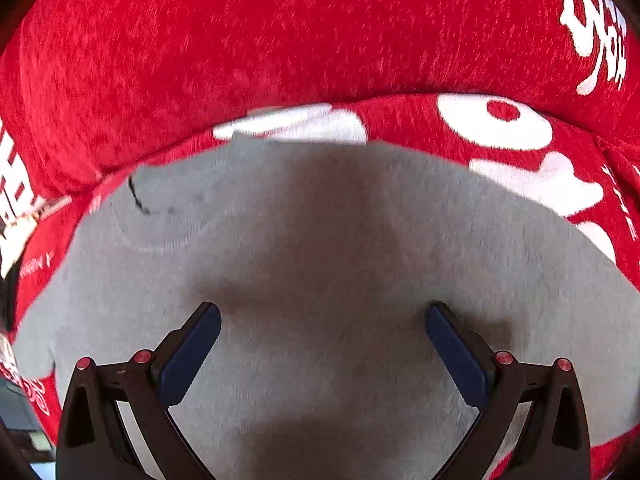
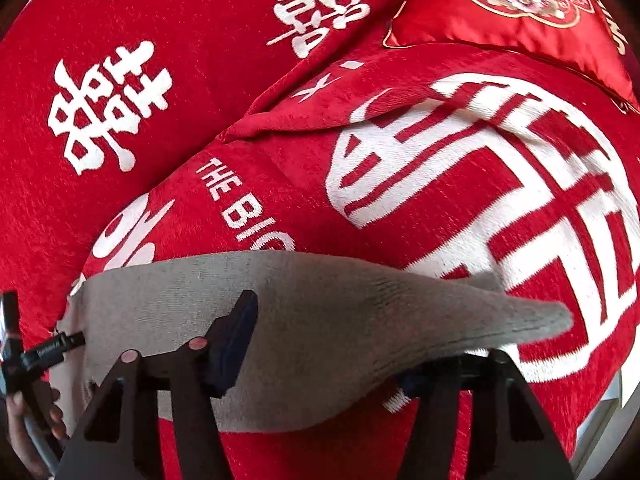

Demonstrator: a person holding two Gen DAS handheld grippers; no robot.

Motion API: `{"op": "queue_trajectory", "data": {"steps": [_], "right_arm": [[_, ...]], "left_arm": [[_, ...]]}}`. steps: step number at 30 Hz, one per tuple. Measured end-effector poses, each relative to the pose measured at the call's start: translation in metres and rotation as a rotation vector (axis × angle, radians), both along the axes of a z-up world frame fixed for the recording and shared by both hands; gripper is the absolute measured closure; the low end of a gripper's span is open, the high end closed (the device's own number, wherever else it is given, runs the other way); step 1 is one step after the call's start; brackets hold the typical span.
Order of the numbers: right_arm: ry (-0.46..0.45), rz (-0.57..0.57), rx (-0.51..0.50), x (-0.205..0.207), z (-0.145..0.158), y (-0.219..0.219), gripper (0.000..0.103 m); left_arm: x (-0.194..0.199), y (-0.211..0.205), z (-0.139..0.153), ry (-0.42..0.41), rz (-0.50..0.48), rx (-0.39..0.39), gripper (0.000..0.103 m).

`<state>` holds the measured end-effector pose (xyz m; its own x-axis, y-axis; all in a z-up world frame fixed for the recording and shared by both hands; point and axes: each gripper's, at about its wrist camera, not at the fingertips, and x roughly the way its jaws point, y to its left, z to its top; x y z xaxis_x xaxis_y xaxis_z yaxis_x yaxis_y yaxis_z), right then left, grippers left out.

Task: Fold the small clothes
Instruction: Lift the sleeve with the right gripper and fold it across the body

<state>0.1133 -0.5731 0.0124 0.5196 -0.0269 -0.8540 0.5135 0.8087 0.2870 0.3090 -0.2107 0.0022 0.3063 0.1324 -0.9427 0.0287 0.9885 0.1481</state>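
right wrist view: grey garment (image 2: pixel 320 320) drapes over the spread right jaws, left jaws spread too, red blanket (image 2: pixel 120 160) around.

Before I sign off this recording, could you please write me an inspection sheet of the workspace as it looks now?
Surface: red blanket with white characters and lettering, rumpled into folds.
Job's things: grey cloth spread on the blanket; one edge is lifted in the right wrist view.
Clutter: red embroidered cushion at the far right.
Grippers: left gripper open above the cloth, holding nothing; right gripper open, with the cloth draped over its far finger, which is hidden.
Cables: nothing seen.
Surroundings: the person's hand holding the other gripper's handle at the lower left of the right wrist view; little else visible.
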Motion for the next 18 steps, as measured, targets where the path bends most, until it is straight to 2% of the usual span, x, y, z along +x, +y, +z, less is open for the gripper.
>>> {"op": "queue_trajectory", "data": {"steps": [4,7,10,11,12,18], "right_arm": [[0.008,0.011,-0.017,0.004,-0.005,0.001,0.046],[0.026,0.01,-0.014,0.007,-0.011,-0.002,0.057],[0.017,0.02,-0.021,0.009,-0.011,-0.001,0.073],[0.013,0.027,-0.029,0.01,-0.01,0.0,0.084],[0.01,0.033,-0.037,0.011,-0.009,0.002,0.09],[-0.022,0.023,-0.09,0.009,0.009,0.007,0.095]], "left_arm": [[0.009,-0.007,-0.001,-0.01,-0.021,-0.002,0.0],[0.013,-0.008,-0.002,-0.006,-0.016,-0.017,0.0],[0.013,-0.007,-0.002,-0.012,-0.012,-0.022,0.0],[0.011,-0.007,-0.002,-0.016,-0.01,-0.027,0.0],[0.009,-0.007,-0.002,-0.017,-0.007,-0.035,0.0],[-0.009,0.0,-0.006,0.01,-0.003,-0.115,0.0]]}}
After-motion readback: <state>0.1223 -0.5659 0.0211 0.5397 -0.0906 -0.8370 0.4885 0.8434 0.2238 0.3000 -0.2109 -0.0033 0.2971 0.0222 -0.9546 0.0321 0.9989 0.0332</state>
